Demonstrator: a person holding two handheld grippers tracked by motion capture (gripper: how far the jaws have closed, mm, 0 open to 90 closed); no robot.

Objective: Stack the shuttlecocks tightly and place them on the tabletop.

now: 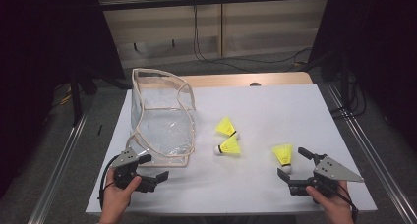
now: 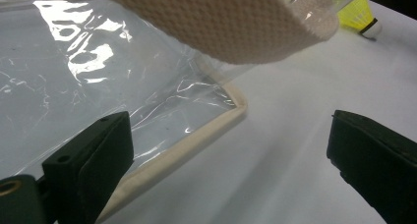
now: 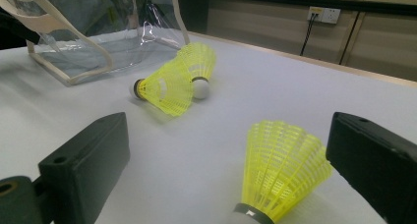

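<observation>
Apparently ready to grasp, the right tool (image 1: 291, 166), jaws spread, straddles a shuttlecock (image 1: 284, 156); the left tool (image 1: 153, 168), released, faces the bag (image 1: 162, 117).

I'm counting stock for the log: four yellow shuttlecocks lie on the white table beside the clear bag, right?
Not quite: the high view shows three yellow shuttlecocks, not four. They do lie on the white table beside the clear bag.

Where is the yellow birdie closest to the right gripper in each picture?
High view: the nearest shuttlecock stands low right, between the right gripper jaws.
Left gripper view: I cannot tell; a yellow one peeks top right.
Right gripper view: bottom centre-right.
Shared landmark: the clear bag.
</observation>
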